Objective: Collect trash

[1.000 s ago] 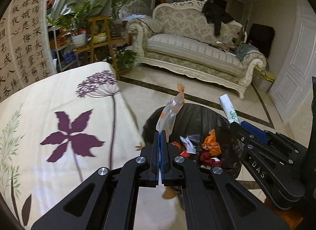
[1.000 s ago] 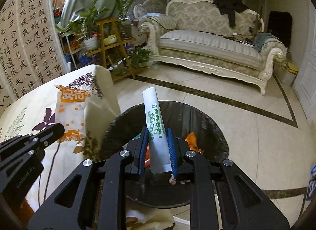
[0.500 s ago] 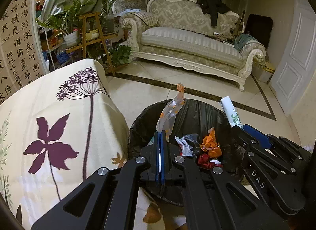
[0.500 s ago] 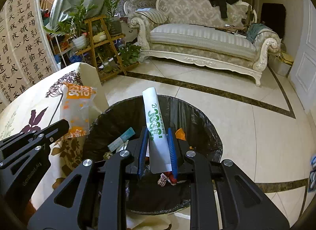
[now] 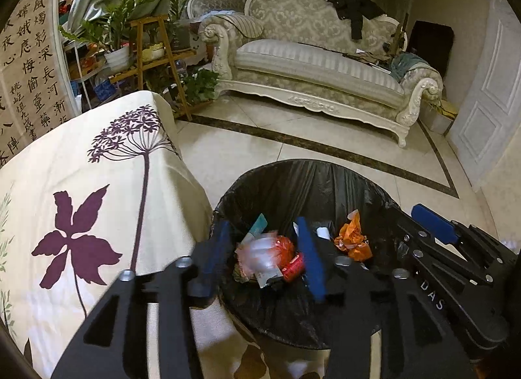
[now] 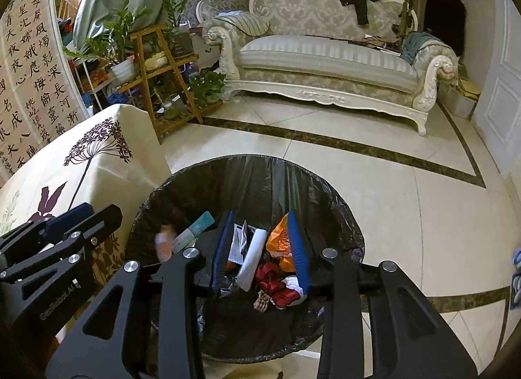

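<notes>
A round trash bin with a black liner [image 5: 312, 183] [image 6: 260, 177] stands on the floor beside the table. My left gripper [image 5: 265, 253] is open above it, and the clear orange snack wrapper [image 5: 263, 255] lies blurred in the bin below the jaws. My right gripper [image 6: 260, 248] is open over the bin, and the white tube with green print [image 6: 252, 258] lies in the trash between the fingers. Orange, red and white scraps [image 5: 353, 239] fill the bin. Each gripper shows in the other's view: the right one [image 5: 433, 225], the left one [image 6: 75, 219].
A table with a cream cloth printed with purple flowers [image 5: 97, 199] stands left of the bin. A pale carved sofa [image 5: 319, 66] and a wooden plant stand [image 5: 156, 63] are across the tiled floor. A white door [image 5: 488, 92] is at the right.
Both grippers have opened over the bin. The snack wrapper has left the left gripper and the white tube has left the right; both now lie in the bin.
</notes>
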{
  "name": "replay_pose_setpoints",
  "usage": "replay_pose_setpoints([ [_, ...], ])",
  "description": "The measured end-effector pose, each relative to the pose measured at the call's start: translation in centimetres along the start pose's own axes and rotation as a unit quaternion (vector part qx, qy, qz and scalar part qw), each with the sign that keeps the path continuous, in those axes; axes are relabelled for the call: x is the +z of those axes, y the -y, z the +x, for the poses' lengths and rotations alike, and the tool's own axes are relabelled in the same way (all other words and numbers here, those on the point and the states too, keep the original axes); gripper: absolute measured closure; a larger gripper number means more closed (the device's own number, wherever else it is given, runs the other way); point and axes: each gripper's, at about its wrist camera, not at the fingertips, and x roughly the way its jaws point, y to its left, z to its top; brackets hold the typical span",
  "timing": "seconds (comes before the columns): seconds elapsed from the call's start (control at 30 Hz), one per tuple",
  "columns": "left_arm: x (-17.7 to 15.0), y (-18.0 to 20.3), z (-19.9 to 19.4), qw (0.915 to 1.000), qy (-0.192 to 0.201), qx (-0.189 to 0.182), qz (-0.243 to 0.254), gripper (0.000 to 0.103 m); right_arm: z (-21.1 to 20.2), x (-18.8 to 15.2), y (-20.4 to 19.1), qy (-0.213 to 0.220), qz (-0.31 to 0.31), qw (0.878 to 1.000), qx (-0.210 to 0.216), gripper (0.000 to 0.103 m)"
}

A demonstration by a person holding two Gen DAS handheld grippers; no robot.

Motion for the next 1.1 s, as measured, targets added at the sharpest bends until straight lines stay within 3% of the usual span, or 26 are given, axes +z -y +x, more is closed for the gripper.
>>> replay_pose_setpoints([
  [0.2, -0.1, -0.2, -1.4, 0.9999, 0.015, 0.005, -0.004, 0.033, -1.1, -0.2, 0.0, 0.008, -0.001, 1.0, -0.004, 0.056],
  [0.37, -0.4, -0.7, -2.8, 0.9995, 0.026, 0.019, -0.008, 0.026, -2.3, -0.6, -0.3, 0.014, -0.004, 1.0, -0.007, 0.049],
  [0.73, -2.0, -1.4, -7.2, 0.9976, 0.055, 0.04, -0.013, 0.021, -6.6, -1.7, -1.4, 0.042, -0.019, 0.999, -0.005, 0.042],
  [1.1, -2.7, -1.9, -9.3, 0.9963, 0.067, 0.052, -0.016, 0.019, -10.0, -2.3, -1.8, 0.073, -0.028, 0.997, -0.011, 0.033],
])
